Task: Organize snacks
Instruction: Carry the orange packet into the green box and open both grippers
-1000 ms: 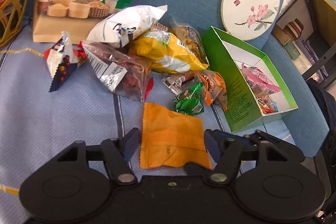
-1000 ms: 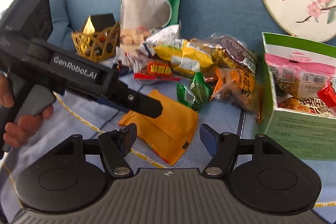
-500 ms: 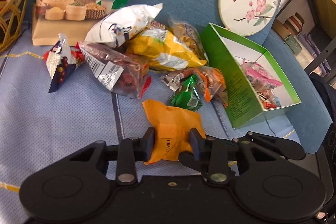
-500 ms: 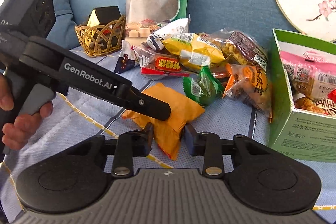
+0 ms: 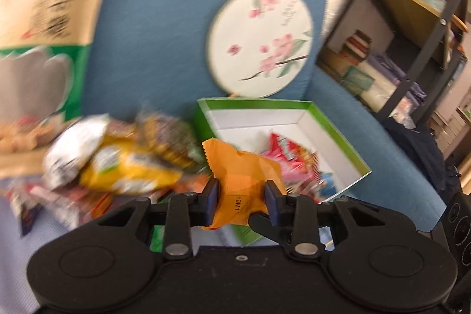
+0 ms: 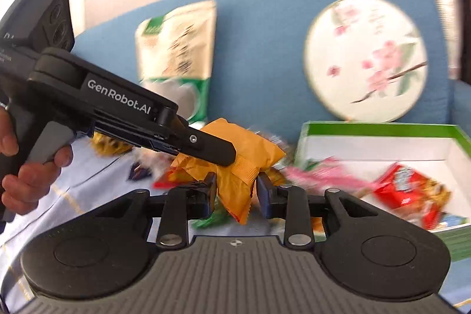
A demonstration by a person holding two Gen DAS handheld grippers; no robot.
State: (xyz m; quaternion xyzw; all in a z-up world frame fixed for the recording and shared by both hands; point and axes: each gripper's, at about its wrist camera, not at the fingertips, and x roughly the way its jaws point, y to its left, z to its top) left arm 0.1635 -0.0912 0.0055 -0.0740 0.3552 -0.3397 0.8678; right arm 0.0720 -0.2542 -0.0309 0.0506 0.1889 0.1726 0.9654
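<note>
Both claws are clamping one orange snack packet [image 5: 245, 181], which is hanging clear of the sofa seat, just beside the near-left corner of the green box [image 5: 335, 134]. The left claw [image 5: 241, 196] is pinching the packet's lower edge, its pads pressed against both sides. The right claw [image 6: 234, 187] is squeezing the packet from a second angle, with the left tool's finger crossing in front of it. The box is sitting open against the blue sofa back, below the round floral fan [image 5: 260, 40], and is already holding a red packet [image 6: 409, 193] and a pink one [image 6: 321, 174]. The loose snack pile [image 5: 126, 164] is lying to the left of the box; blur is hiding its details. The step in hand appears to be carrying the packet over the box wall. To do it well, both claws should be travelling together, since pulling apart could tear the film. The packet should be passing above the near wall before either claw is releasing, so the box is not being knocked. Releasing over the bare white floor of the box would be avoiding a stack on the packets inside.
</note>
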